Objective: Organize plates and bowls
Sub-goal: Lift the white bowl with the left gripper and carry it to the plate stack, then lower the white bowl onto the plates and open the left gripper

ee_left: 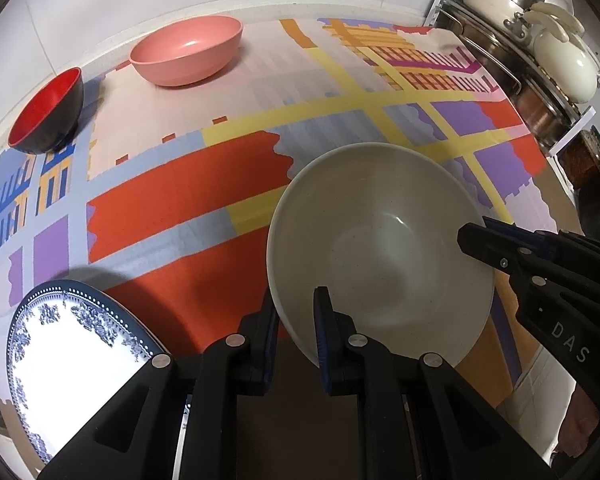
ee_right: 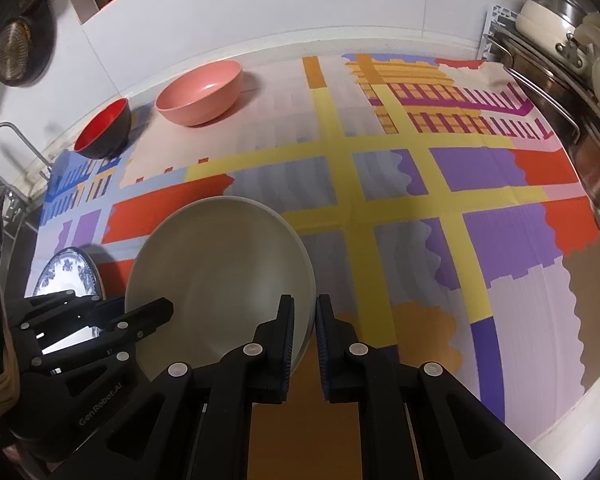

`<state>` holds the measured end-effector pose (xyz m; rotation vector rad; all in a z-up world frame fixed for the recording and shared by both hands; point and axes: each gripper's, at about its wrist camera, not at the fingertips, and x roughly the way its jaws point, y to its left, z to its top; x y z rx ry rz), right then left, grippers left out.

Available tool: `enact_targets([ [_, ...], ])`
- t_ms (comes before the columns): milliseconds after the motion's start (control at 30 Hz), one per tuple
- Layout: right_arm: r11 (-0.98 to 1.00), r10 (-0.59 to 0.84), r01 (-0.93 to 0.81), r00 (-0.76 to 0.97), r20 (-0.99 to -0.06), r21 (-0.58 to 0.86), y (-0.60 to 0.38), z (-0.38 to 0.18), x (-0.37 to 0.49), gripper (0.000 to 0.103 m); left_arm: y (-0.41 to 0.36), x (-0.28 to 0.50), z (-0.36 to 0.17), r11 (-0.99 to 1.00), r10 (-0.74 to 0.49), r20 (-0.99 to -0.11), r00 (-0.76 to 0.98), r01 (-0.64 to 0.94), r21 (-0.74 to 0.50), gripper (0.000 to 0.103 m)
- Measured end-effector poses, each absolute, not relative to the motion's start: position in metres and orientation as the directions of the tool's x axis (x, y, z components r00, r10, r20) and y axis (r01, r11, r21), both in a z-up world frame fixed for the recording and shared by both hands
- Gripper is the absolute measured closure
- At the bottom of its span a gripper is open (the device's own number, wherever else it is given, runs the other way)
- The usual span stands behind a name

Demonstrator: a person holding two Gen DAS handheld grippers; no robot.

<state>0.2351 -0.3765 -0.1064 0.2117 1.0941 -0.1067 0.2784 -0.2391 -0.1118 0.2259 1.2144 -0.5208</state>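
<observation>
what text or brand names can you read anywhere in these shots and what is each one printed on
"DAS": on the right gripper, on its black body, seen from the left wrist.
"GenRobot.AI": on the left gripper, along its black body, seen from the right wrist.
A small green label at the right edge of the left wrist view is too small to read.
No text on the bowls or plate.

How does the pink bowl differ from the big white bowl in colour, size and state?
The pink bowl is salmon; the white bowl is off-white. The white bowl looks wider. The pink bowl stands free at the far edge; the white bowl has its rim clamped by the left gripper and right gripper. Both are empty and upright.
</observation>
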Motion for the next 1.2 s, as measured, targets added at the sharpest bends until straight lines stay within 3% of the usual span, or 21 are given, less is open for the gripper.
enact_targets([
  [400,0.974,0.019,0.194,0.451,-0.892,0.118,-0.378,-0.11,0.235,0.09,-0.24,0.28,-0.112,0.864,-0.266,-0.93,0.254,0.49,-0.113,0.084],
  [567,0.973,0.022,0.196,0.451,-0.892,0.123,-0.378,-0.11,0.235,0.09,-0.239,0.282,-0.106,0.87,-0.265,-0.921,0.285,0.483,-0.101,0.067],
  [633,0.971,0.022,0.203,0.445,-0.895,0.125,-0.379,-0.11,0.236,0.09,-0.237,0.283,-0.102,0.874,-0.261,-0.916,0.305,0.477,-0.09,0.064],
  [733,0.968,0.002,0.222,0.459,-0.889,0.117,-0.383,-0.106,0.236,0.079,-0.232,0.285,-0.095,0.877,-0.264,-0.907,0.328,0.472,-0.085,0.061],
  [900,0.971,-0.023,0.217,0.505,-0.863,0.101,-0.384,-0.087,0.24,0.077,-0.222,0.29,-0.074,0.886,-0.257,-0.879,0.401,0.461,-0.049,0.051],
  [1200,0.981,0.018,0.144,0.592,-0.806,0.128,-0.373,-0.054,0.271,0.077,-0.205,0.317,-0.037,0.901,-0.238,-0.827,0.509,0.433,0.006,0.049],
])
